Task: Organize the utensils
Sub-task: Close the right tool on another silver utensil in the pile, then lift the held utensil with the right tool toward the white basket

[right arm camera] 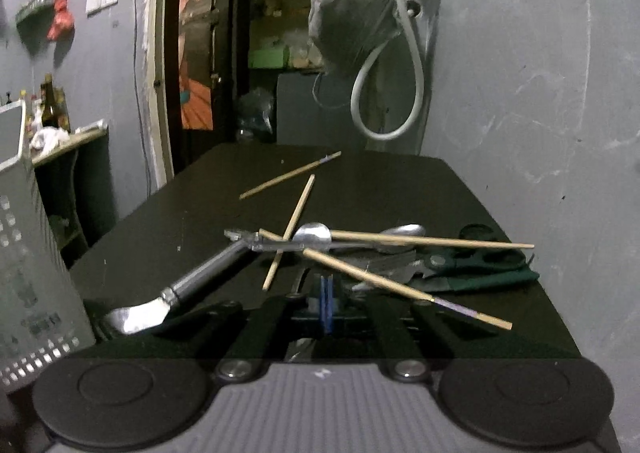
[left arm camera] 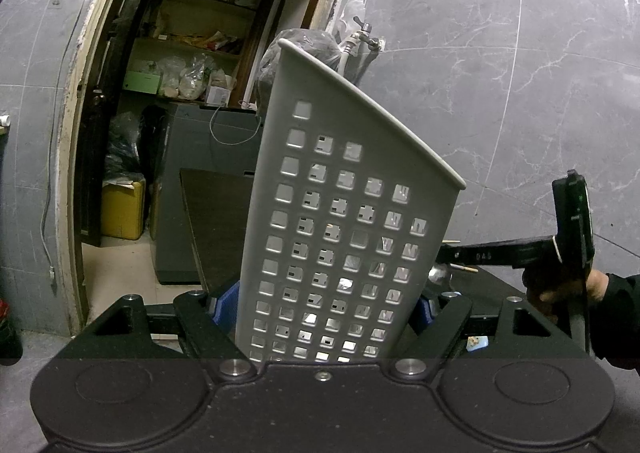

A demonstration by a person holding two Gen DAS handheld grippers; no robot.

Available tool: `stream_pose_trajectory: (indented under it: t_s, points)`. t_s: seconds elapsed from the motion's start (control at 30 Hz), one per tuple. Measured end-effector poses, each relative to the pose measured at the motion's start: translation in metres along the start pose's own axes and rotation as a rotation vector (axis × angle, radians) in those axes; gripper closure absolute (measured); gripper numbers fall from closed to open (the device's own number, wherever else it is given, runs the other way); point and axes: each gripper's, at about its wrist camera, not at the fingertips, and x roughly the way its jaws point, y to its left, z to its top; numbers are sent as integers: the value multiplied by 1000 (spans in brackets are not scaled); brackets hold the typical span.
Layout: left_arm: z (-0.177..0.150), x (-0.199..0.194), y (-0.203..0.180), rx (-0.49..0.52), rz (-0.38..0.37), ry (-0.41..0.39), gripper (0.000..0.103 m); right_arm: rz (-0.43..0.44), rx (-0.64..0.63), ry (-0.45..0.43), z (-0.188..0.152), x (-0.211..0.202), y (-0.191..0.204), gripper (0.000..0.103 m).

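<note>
Desk (right arm camera: 192, 209): black and matt, with the utensils heaped on its near right part and its far half mostly bare.

Grey perforated caddy (left arm camera: 344, 213): your left gripper (left arm camera: 324, 305) holds it near the base, with the blue fingers (left arm camera: 226, 301) pressed on both side walls. It leans, and its open slanted rim is at the top. The right camera shows it at the left edge of the desk, well apart from the heap. Keep that clamp steady and the mouth turned towards the pile.

Green-handled scissors (right arm camera: 480, 265): these lie at the right of the heap, partly under a chopstick.

Long metal-handled server (right arm camera: 200, 277): its blade is towards you and its handle runs into the pile.

Spoons (right arm camera: 312, 235): two bowls show in the middle, crossed by sticks.

Chopsticks (right arm camera: 400, 285): four are scattered. Two cross the spoons and one lies alone further back.

Right gripper (right arm camera: 326, 305): the fingers (right arm camera: 324, 293) are closed pad to pad, low over the near edge of the heap. A thin metal strip shows just beneath them, and you cannot tell from here whether it is pinched.

Judgement: this is the pick step. If the strip is caught, lift slowly and keep it clear of the chopstick lying just to the right. If it is not, open the fingers and take the topmost loose item first. Then carry it left and drop it handle-down into the caddy.
</note>
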Motion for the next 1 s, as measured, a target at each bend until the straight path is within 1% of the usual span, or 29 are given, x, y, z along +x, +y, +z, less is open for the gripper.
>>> stream_pose_trajectory:
  t_s: [0.07, 0.17, 0.43, 0.57, 0.7, 0.77, 0.83, 1.0]
  points:
    - [0, 0, 0, -1, 0, 0, 23, -7, -22, 11, -3, 1, 4, 102]
    - [0, 0, 0, -2, 0, 0, 23, -24, -89, 19, -8, 0, 16, 102]
    - [-1, 0, 0, -5, -1, 0, 22, -58, -349, 18, -27, -16, 66, 102]
    - [-1, 0, 0, -8, -2, 0, 22, -58, -343, 22, -31, -21, 71, 102]
    - [-2, 0, -1, -7, -1, -1, 22, -69, -294, 26, -33, -21, 65, 100]
    - [-2, 0, 0, -8, -1, 0, 22, -56, -266, 35, -35, -23, 62, 98]
    - [-1, 0, 0, -8, -2, 0, 22, -46, -248, 38, -38, -24, 61, 97]
    - [-2, 0, 0, -8, -3, 0, 22, -16, -257, 30, -41, -30, 68, 97]
